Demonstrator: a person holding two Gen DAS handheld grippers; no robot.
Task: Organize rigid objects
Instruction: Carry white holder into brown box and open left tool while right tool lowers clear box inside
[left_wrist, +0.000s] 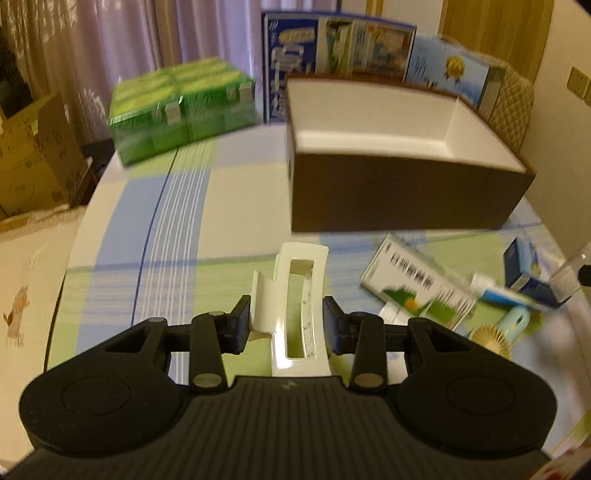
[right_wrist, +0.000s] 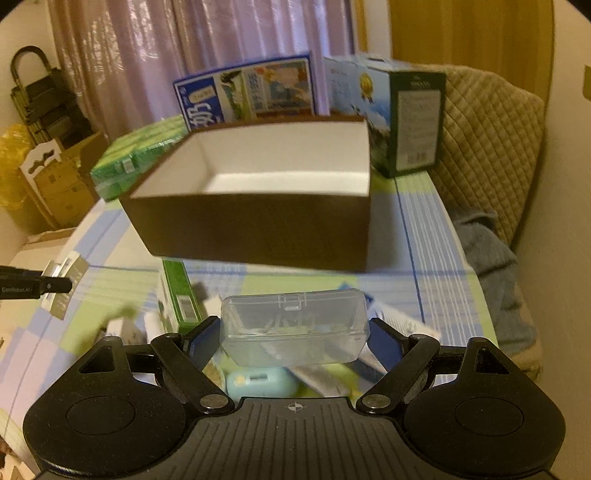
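Room: a table under a checked cloth (left_wrist: 236, 206) of blue, green and cream, pink curtains (right_wrist: 207, 48) behind it, a quilted chair back (right_wrist: 491, 147) at the far right.
Left gripper (left_wrist: 286, 325): jaws drawn in narrow, pads pressed on both sides of a white hair claw clip (left_wrist: 295, 306); the clip is held clear above the cloth and points away from the camera.
Right gripper (right_wrist: 293, 338): jaws wide, pads against both ends of a clear plastic case (right_wrist: 295, 325) with a snap lid, held above the clutter.
Under the right gripper: a pale blue object (right_wrist: 262, 382), partly hidden.
Clutter on cloth: a green and white carton (left_wrist: 417, 291), a small blue box (left_wrist: 524, 269) and a tube (left_wrist: 498, 290) lie just beside each other, in front of the open box.
Open box (left_wrist: 402, 192): brown outside, white inside, nothing visible in it, standing mid-table beyond both grippers.
Behind it: upright printed cartons (left_wrist: 332, 51); a green shrink-wrapped pack (left_wrist: 181, 107) to the left.
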